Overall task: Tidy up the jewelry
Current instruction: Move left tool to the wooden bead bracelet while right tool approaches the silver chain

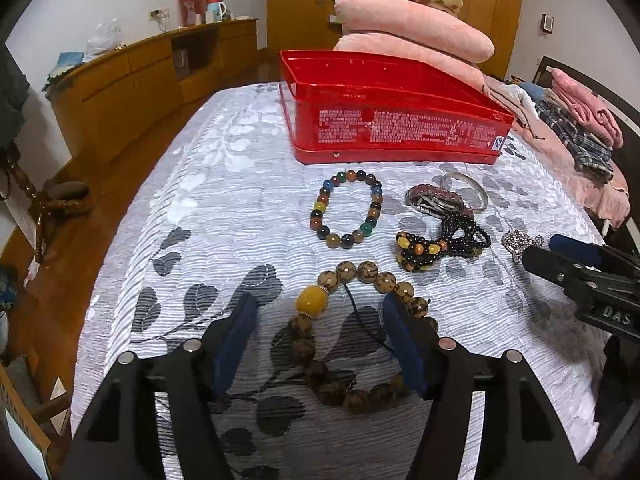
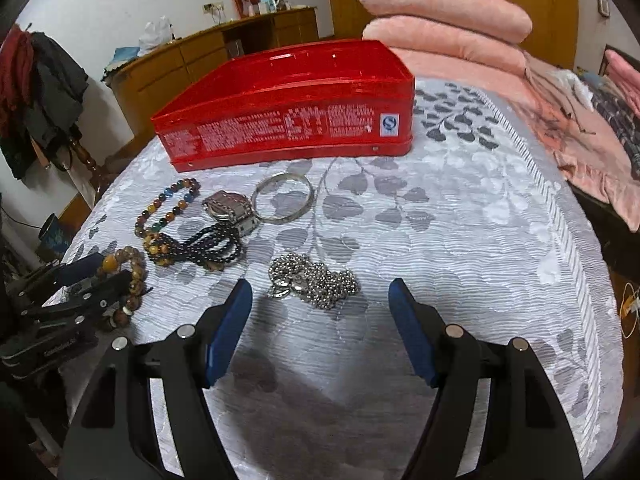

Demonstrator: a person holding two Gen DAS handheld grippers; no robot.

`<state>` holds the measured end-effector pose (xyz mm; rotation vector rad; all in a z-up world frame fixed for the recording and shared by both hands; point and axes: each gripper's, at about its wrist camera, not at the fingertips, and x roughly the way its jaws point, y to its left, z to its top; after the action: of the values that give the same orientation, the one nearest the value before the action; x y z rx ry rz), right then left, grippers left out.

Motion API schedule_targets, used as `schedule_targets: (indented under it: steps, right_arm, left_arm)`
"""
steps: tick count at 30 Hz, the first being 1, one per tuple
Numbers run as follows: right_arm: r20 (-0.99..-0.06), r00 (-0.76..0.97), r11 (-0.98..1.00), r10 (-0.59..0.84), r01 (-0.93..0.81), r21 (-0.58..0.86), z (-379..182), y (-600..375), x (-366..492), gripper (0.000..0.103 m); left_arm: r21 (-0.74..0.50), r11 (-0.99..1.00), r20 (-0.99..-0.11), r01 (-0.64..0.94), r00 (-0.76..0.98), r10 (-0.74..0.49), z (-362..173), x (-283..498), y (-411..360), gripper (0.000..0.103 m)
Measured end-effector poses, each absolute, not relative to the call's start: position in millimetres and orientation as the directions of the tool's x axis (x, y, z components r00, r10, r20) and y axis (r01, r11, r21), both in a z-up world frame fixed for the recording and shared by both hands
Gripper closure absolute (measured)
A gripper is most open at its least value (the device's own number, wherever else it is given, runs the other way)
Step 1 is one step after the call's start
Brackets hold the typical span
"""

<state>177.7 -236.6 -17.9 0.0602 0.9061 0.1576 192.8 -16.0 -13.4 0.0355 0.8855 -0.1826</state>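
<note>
Bedspread (image 1: 224, 208): white ribbed fabric printed with grey and pale leaf sprays. Tin box (image 1: 400, 120): glossy red, its near wall covered in fine white print with a small blue-and-white mark at one end. Multicoloured bead bracelet (image 1: 346, 210): brown, amber, blue, green and red beads. Large-bead bracelet (image 1: 360, 280): mottled brown beads with one yellow bead. Black bead strand (image 1: 464, 236): tiny black beads joined to amber-yellow ones. Bangle (image 2: 284, 202): plain silver. Ball chain (image 2: 316, 280): silver, heaped. Left tool (image 1: 320, 340) and right tool (image 2: 320, 328): black bodies with blue pads. Folded blankets (image 1: 416, 32): pink, topped by a cream one with brown spots.
</note>
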Motion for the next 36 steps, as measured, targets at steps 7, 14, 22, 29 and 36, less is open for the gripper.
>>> schedule_targets:
  steps: [7, 14, 22, 29, 36]
  right_arm:
    - [-0.791, 0.588, 0.984, 0.17, -0.139, 0.109, -19.7, -231.2, 181.7, 0.064]
    - [-0.798, 0.559, 0.97, 0.227, -0.206, 0.132, -16.7, -224.1, 174.4, 0.078]
    - [-0.797, 0.563, 0.967, 0.219, -0.235, 0.1, -20.9, -212.5, 181.3, 0.06]
    - [-0.791, 0.58, 0.969, 0.197, -0.235, 0.069, -19.4, -213.1, 174.3, 0.08]
    - [-0.781, 0.586, 0.966, 0.214, -0.247, 0.08, -14.9, -212.6, 164.1, 0.082]
  left_arm:
    - [-0.07, 0.985, -0.756, 0.155, 0.636, -0.153, -11.3, 192.9, -10.3, 0.066]
    - [-0.065, 0.986, -0.757, 0.156, 0.636, -0.15, -11.3, 193.0, -10.3, 0.07]
    - [-0.059, 0.985, -0.76, 0.165, 0.632, -0.151, -11.7, 195.4, -13.3, 0.066]
    - [-0.07, 0.986, -0.75, 0.149, 0.644, -0.15, -10.7, 193.0, -9.0, 0.081]
    - [-0.084, 0.983, -0.744, 0.164, 0.646, -0.171, -9.6, 188.3, -8.7, 0.09]
